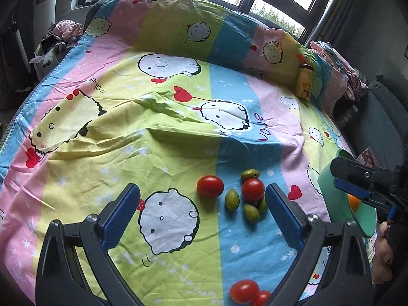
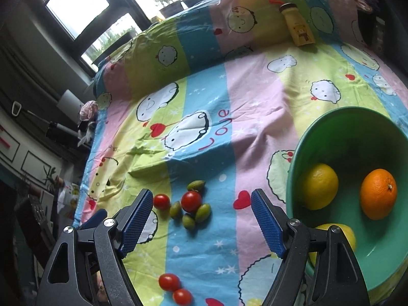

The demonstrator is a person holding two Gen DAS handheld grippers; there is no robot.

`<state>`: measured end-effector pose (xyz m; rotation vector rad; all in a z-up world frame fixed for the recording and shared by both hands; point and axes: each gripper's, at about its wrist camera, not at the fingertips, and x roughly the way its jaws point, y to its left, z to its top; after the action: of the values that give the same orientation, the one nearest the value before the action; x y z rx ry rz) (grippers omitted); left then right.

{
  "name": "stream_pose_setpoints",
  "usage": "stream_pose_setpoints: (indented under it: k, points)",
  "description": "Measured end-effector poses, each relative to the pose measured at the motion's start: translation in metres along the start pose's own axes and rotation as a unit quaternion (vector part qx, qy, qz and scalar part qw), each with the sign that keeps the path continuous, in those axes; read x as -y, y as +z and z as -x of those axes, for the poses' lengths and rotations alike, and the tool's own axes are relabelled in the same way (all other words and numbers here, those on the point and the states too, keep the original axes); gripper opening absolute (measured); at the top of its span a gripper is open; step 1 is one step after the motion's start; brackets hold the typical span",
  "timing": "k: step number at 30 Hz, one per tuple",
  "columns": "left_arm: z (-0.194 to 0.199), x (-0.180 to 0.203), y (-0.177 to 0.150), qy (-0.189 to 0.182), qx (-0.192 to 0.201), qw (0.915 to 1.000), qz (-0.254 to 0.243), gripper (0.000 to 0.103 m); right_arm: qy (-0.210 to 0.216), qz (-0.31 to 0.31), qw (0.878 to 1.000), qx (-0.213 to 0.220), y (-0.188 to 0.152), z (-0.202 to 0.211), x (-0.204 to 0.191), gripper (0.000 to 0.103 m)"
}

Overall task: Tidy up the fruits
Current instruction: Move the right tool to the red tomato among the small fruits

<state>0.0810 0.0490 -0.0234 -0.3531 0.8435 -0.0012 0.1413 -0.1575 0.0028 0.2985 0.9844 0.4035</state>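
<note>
Red cherry tomatoes [image 1: 210, 185] and small green olive-like fruits [image 1: 232, 199] lie in a cluster on the cartoon bedsheet; the cluster also shows in the right wrist view [image 2: 191, 201]. Two more tomatoes [image 1: 244, 290] lie nearer the front, also in the right wrist view [image 2: 169, 281]. A green bowl [image 2: 331, 130] at the right holds an orange [image 2: 378, 193] and two lemons [image 2: 318, 186]. My left gripper [image 1: 202, 199] is open and empty, just short of the cluster. My right gripper [image 2: 201, 204] is open and empty above the sheet, beside the bowl [image 1: 329, 178].
A yellow bottle [image 2: 298, 25] leans against the raised pillow edge at the back, also in the left wrist view [image 1: 304, 83]. Crumpled cloth [image 1: 339, 58] lies at the far right. Windows run behind the bed. The sheet is wrinkled in the middle.
</note>
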Motion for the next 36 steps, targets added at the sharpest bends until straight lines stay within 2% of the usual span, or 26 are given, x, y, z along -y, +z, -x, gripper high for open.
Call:
stream_pose_setpoints:
  k: [4, 7, 9, 11, 14, 22, 24, 31, 36]
  points:
    - [-0.011, -0.007, -0.002, -0.008, -0.017, 0.9996, 0.021, 0.097, 0.017, 0.006, 0.999, -0.026, -0.001, -0.026, -0.01, 0.079]
    - [-0.015, -0.009, -0.001, -0.01, -0.017, 0.9995, 0.025, 0.093, 0.022, 0.0, 0.999, -0.049, 0.0, -0.047, -0.012, 0.065]
    - [-0.02, -0.01, 0.0, -0.008, -0.02, 0.9991, 0.035, 0.09, 0.018, -0.008, 0.998, -0.063, 0.0, -0.059, -0.012, 0.061]
    - [-0.027, -0.01, 0.0, -0.005, -0.029, 0.9987, 0.04, 0.077, 0.012, -0.008, 0.997, -0.078, -0.001, -0.07, -0.012, 0.052]
    - [-0.033, -0.007, 0.0, -0.01, -0.038, 0.9985, 0.038, 0.072, 0.004, -0.001, 0.996, -0.085, -0.001, -0.08, -0.014, 0.047]
    - [-0.044, -0.006, -0.001, -0.022, -0.061, 0.997, 0.044, 0.067, 0.0, -0.004, 0.995, -0.097, 0.0, -0.095, -0.011, 0.047]
    - [-0.045, -0.005, -0.001, -0.017, -0.057, 0.9974, 0.039, 0.065, 0.005, -0.007, 0.995, -0.103, 0.0, -0.098, -0.01, 0.041]
    - [-0.047, -0.003, -0.001, -0.003, -0.056, 0.998, 0.029, 0.063, -0.007, -0.017, 0.994, -0.112, -0.001, -0.103, -0.006, 0.041]
    - [-0.046, -0.001, 0.0, -0.011, -0.054, 0.9981, 0.027, 0.054, -0.006, -0.018, 0.994, -0.112, -0.001, -0.106, -0.007, 0.041]
